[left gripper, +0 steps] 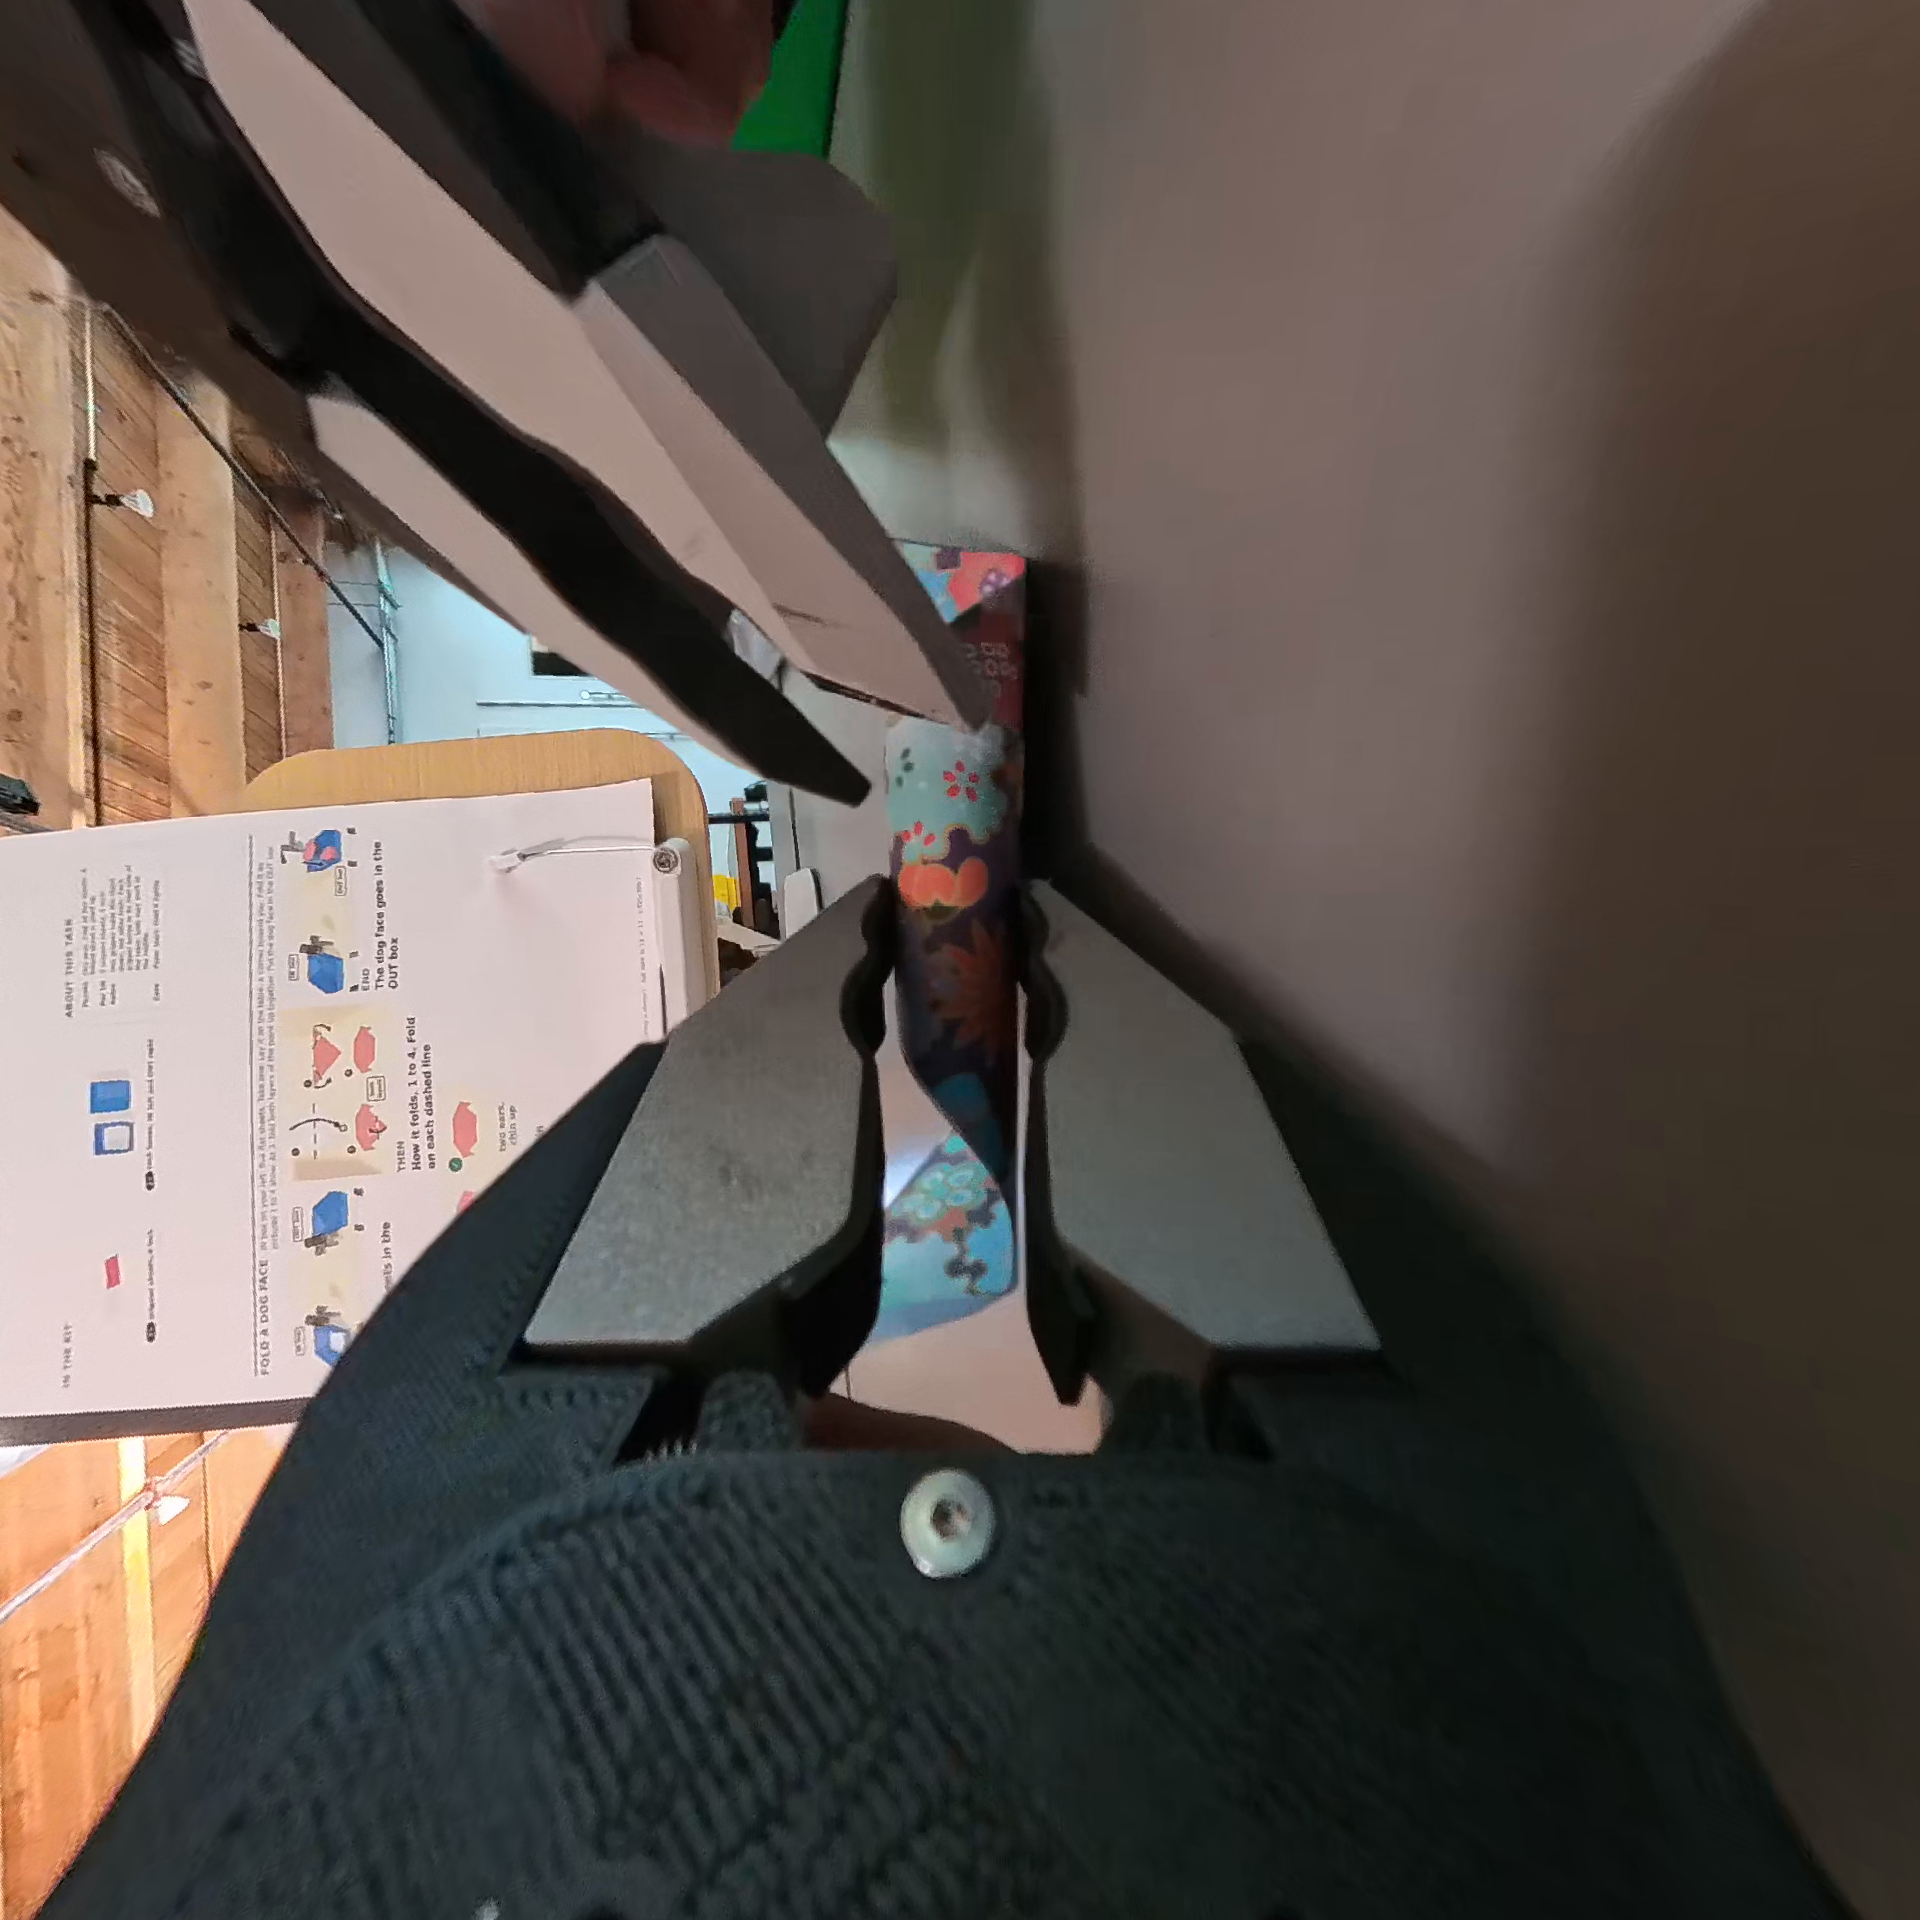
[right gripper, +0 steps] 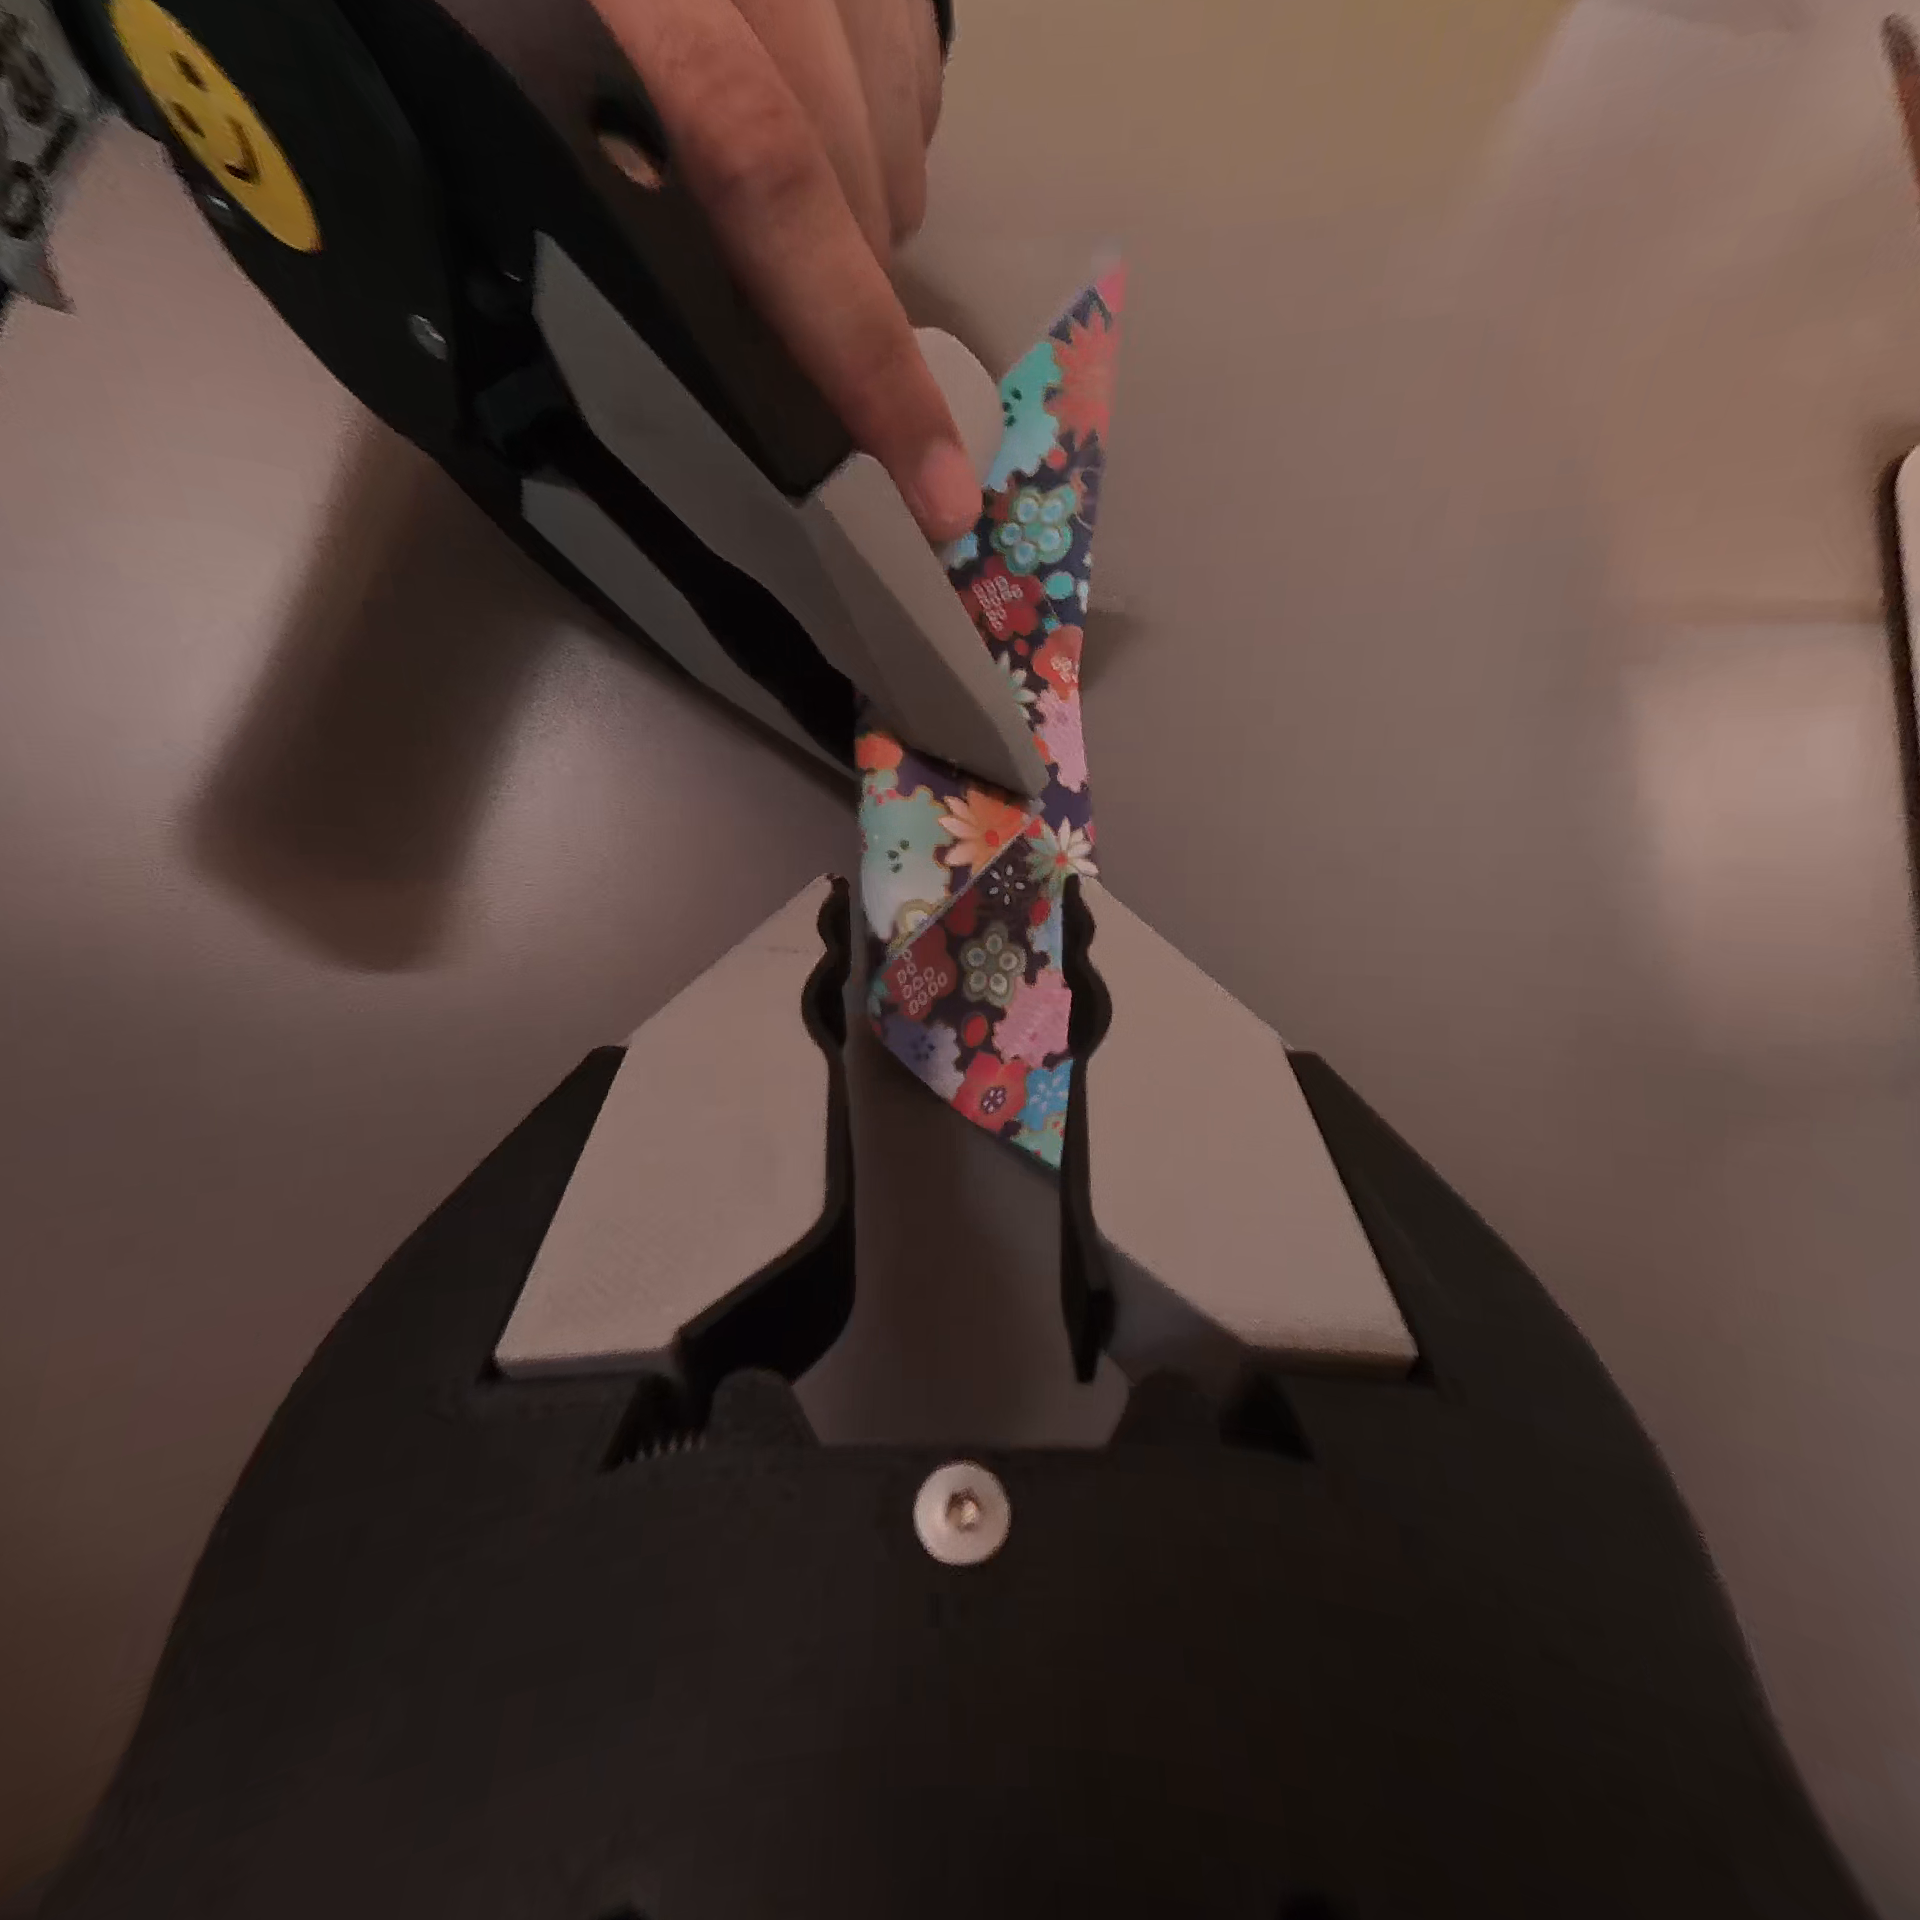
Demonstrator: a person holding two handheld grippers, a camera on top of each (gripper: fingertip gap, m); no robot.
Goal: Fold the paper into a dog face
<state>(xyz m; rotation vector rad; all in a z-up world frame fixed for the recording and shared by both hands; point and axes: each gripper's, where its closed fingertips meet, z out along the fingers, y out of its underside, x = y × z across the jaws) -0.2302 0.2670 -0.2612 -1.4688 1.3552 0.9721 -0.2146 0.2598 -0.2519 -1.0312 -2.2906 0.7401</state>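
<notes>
Right wrist view: my right tool stands part open around the flowered paper, only one finger touching it. My left tool brackets the same folded paper; whether it pinches, I cannot tell. The paper stands on edge on the surface. Risk, as I judge it: closing askew would crush a stray crease; opposed pulls could tear it.
</notes>
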